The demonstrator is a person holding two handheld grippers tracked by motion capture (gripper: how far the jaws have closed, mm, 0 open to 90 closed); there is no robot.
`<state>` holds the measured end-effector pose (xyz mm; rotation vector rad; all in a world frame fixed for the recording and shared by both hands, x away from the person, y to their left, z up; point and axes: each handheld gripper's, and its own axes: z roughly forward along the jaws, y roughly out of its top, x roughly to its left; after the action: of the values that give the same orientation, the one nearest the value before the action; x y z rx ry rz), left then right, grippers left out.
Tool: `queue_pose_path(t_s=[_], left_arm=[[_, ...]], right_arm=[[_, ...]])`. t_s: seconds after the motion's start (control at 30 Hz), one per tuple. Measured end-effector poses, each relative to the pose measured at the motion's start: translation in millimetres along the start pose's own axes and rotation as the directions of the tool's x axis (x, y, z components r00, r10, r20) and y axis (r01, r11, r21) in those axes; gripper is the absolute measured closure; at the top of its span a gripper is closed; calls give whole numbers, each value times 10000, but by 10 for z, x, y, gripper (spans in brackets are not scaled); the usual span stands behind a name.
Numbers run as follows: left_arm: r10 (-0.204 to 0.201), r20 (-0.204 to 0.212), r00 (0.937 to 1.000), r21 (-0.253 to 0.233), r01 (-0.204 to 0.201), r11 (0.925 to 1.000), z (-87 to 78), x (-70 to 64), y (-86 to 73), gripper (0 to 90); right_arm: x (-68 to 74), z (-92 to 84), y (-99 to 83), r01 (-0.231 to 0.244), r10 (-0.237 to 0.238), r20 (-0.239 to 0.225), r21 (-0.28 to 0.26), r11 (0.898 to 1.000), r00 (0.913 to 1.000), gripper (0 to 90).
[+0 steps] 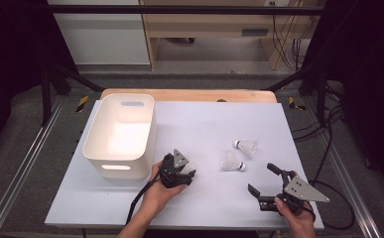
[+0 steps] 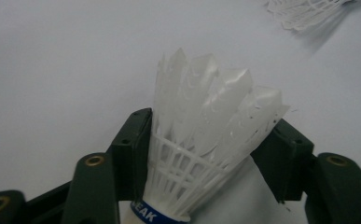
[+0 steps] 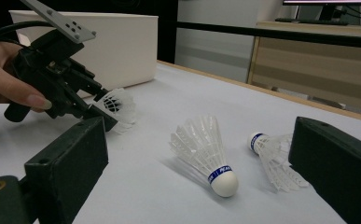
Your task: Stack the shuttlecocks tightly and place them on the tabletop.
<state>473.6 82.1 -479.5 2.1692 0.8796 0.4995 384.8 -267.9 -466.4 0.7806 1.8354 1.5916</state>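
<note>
Jaws, left gripper [image 1: 183, 174]: closing on the skirt of a white shuttlecock [image 2: 206, 140], pads pressing both sides of the plastic lattice, low over the worktop [image 1: 189, 124].
Jaws, right gripper [image 1: 265, 182]: standing wide apart, gripping nothing, waiting near the front right edge.
Held shuttlecock: sitting just right of the white bin [image 1: 121, 134].
Other shuttlecocks: two lying loose, one on its side with cork toward the front [image 3: 206, 151], one behind it [image 3: 274, 154].
Doing it well: squeezing lightly since the skirt is bending easily; lifting straight up, clearing the bin's rim before releasing inside.
</note>
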Motion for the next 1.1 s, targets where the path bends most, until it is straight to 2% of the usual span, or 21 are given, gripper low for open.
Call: queue_pose_path(t_s=[0.07, 0.17, 0.27, 0.37, 0.4, 0.43, 0.5, 0.6, 0.63, 0.67, 0.73, 0.8, 0.87, 0.9, 0.93, 1.0, 1.07, 1.1], left_arm=[[13, -34, 10000, -7, -13, 10000, -10, 13, 1, 457], [-35, -140, 9999, -351, 30, 9994, -50, 62, 19, 534], [81, -316, 9995, -479, -96, 9988, -67, 80, 48, 543], [281, -463, 9985, -581, -308, 9978, -75, 97, 95, 554], [527, -628, 9966, -569, -563, 9968, -49, 110, 140, 558], [527, -628, 9966, -569, -563, 9968, -49, 110, 140, 561], [833, -814, 9932, -391, -867, 9955, -13, 127, 190, 562], [993, -944, 9906, -316, -1026, 9942, 34, 154, 254, 562], [1284, -1179, 9847, -198, -1316, 9911, 48, 171, 291, 562], [1364, -1283, 9823, -150, -1394, 9901, 49, 186, 305, 562], [1330, -1337, 9820, -135, -1360, 9906, 48, 205, 317, 561], [1092, -1315, 9853, -166, -1123, 9935, 46, 251, 326, 565], [1145, -1297, 9849, -98, -1167, 9931, 47, 252, 321, 569], [1503, -1288, 9802, 110, -1501, 9886, 47, 222, 301, 570], [1503, -1288, 9802, 110, -1501, 9886, 47, 222, 301, 571], [1833, -1355, 9737, 377, -1798, 9830, 29, 188, 270, 575], [1893, -1328, 9729, 410, -1854, 9818, 19, 182, 263, 585], [2087, -1316, 9691, 420, -2049, 9779, 4, 170, 247, 590]], right_arm=[[-1, -1, -1, -11, 11, 5, 9, 10000, 10000, 50], [-3, 1, -1, -16, 16, 5, 20, 10000, 10000, 50], [-1, 2, -1, 0, 0, 2, 21, 10000, 10000, 50], [9, 5, 1, 65, -65, -20, 57, 10000, 10000, 50], [11, 6, 1, 65, -65, -18, 54, 10000, 10000, 50], [11, 6, 1, 65, -65, -18, 54, 10000, 10000, 50], [9, 12, -2, 84, -84, -40, 66, 9999, 10000, 50], [10, 13, -3, 58, -58, -45, 71, 10000, 10000, 50], [10, 14, -4, 59, -58, -49, 70, 10000, 10000, 50], [10, 15, -5, 65, -64, -51, 78, 9999, 10000, 50], [10, 17, -5, 65, -64, -63, 56, 10000, 10000, 49], [13, 21, -6, 93, -93, -55, 87, 9999, 9999, 49], [19, 27, -8, 93, -92, -88, 120, 9999, 9999, 49], [23, 33, -8, 95, -94, -109, 116, 9999, 9999, 49], [23, 33, -8, 95, -94, -109, 116, 9999, 9999, 49], [29, 35, -9, 93, -91, -120, 171, 9998, 9999, 49], [30, 35, -9, 116, -114, -103, 181, 9998, 9999, 49], [32, 36, -9, 122, -120, -104, 193, 9997, 9999, 49]])
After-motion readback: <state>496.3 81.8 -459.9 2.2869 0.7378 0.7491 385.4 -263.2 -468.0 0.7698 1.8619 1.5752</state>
